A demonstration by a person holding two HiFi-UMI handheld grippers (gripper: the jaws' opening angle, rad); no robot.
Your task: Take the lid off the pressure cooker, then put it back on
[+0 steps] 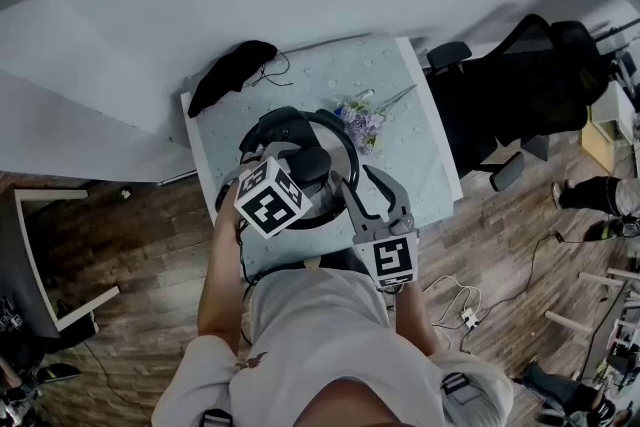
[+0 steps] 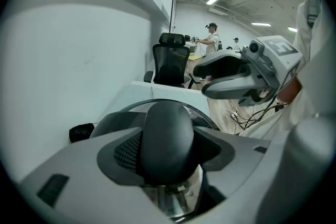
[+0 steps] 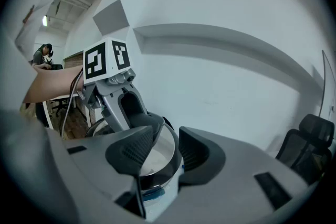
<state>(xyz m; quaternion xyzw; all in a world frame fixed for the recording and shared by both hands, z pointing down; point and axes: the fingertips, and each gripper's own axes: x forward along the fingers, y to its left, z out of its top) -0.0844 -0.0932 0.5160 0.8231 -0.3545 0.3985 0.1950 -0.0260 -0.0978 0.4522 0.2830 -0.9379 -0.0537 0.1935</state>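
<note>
The steel pressure cooker pot (image 1: pixel 322 217) stands in the middle of the light blue table (image 1: pixel 425 150). Its dark lid (image 1: pixel 300 127) sits tilted over the pot's far side. My left gripper (image 1: pixel 298 165) is shut on the lid's rounded black handle (image 2: pixel 168 134), which fills the space between the pads. My right gripper (image 1: pixel 368 193) is at the pot's right side, open. In the right gripper view the pot's rim (image 3: pixel 167 145) lies between the right gripper's (image 3: pixel 165 153) pads, and the pale inside of the pot (image 3: pixel 153 161) shows.
A black cloth bundle (image 1: pixel 230 75) lies at the table's far left corner. A small bunch of flowers (image 1: pixel 365 120) is just behind the pot. A black office chair (image 1: pixel 520 85) stands to the right of the table. Two people (image 2: pixel 212 39) stand far back in the room.
</note>
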